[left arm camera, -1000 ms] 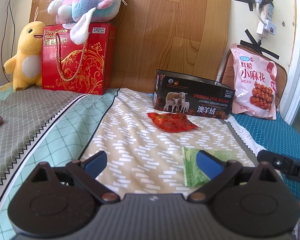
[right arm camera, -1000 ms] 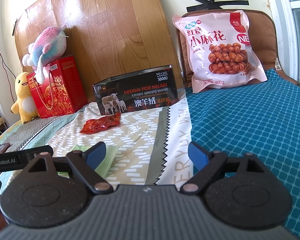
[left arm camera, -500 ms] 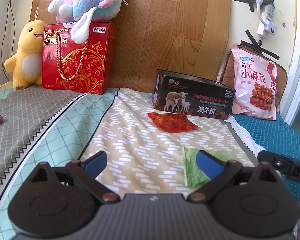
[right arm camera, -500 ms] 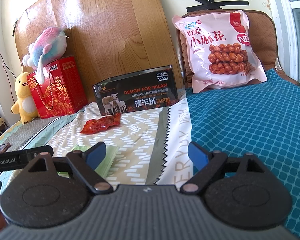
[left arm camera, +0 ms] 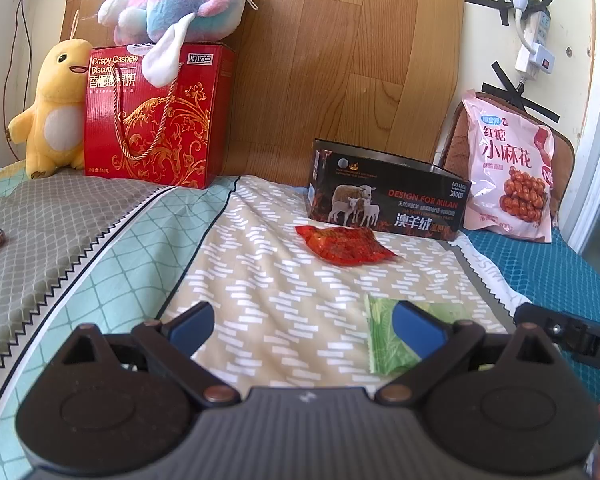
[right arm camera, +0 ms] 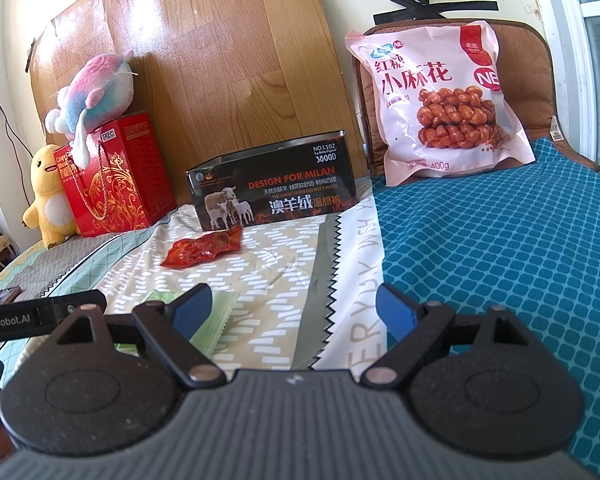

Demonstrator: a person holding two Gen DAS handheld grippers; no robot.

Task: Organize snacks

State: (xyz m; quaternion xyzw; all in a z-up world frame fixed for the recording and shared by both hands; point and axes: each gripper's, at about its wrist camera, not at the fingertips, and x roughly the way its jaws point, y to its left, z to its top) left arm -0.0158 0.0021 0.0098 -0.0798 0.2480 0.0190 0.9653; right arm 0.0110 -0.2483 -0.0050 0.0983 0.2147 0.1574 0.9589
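I had not yet picked anything up. My left gripper (left arm camera: 304, 322) and right gripper (right arm camera: 294, 310) both stood wide and empty above the bedspread (left arm camera: 284, 292). The green snack packet (left arm camera: 384, 340) lay just beside the left one's right finger; the red snack packet (left arm camera: 346, 245) lay farther off, before the open black tin (left arm camera: 384, 204). The next move, I judged, called for lowering onto the green packet and closing on its thin edge.

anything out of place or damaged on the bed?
Nothing looks spilled or damaged. Two small packets lie loose on the bedspread: a red snack packet just in front of the open black tin, and a green packet nearer the grippers. Neither is in the tin.
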